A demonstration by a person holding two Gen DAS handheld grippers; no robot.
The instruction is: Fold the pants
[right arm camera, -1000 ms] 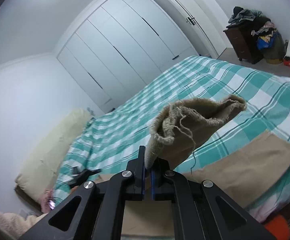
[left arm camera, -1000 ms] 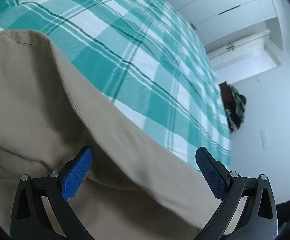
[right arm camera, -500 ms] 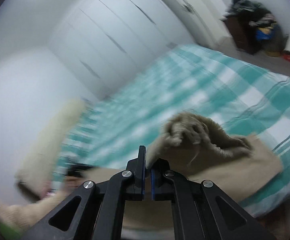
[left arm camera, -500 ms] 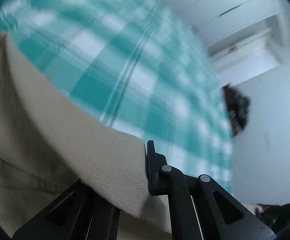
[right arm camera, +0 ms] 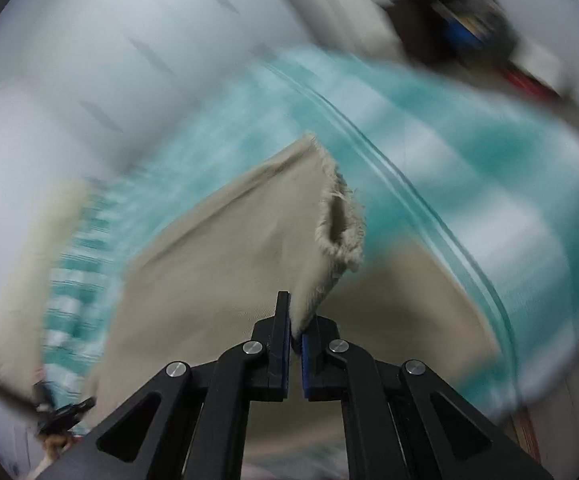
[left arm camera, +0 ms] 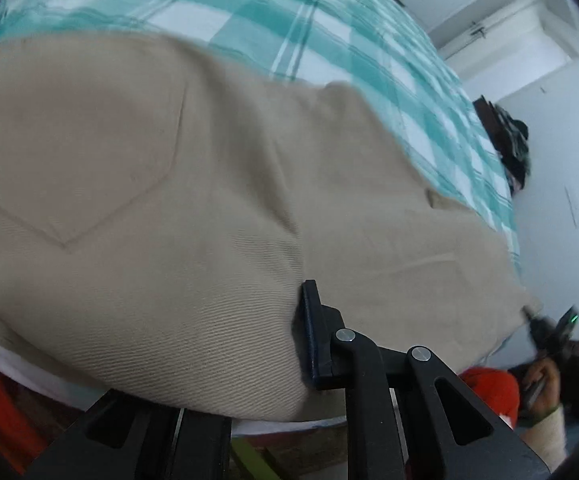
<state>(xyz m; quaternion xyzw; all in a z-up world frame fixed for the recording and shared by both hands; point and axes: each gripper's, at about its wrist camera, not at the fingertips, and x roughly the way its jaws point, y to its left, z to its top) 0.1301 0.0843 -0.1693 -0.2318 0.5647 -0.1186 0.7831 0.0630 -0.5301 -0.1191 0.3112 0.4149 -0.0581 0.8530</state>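
The left gripper is clamped on a thick fold of the khaki pants; only its right finger shows, the other being buried under the cloth that bulges over it. From there the pants spread toward 10 and 2 o'clock, with a stitched back pocket at 9 o'clock, lying on the teal plaid bedspread. At 4 o'clock, past the far end of the cloth, a hand holds the other gripper.

The right gripper has its jaws pinched together on the frayed hem of a pant leg, which rises toward 12 o'clock. More khaki cloth lies flat at 3 o'clock on the blurred bedspread. White wardrobe doors fill 11 o'clock; a dark, cluttered shape, too smeared to identify, sits at 1 o'clock.
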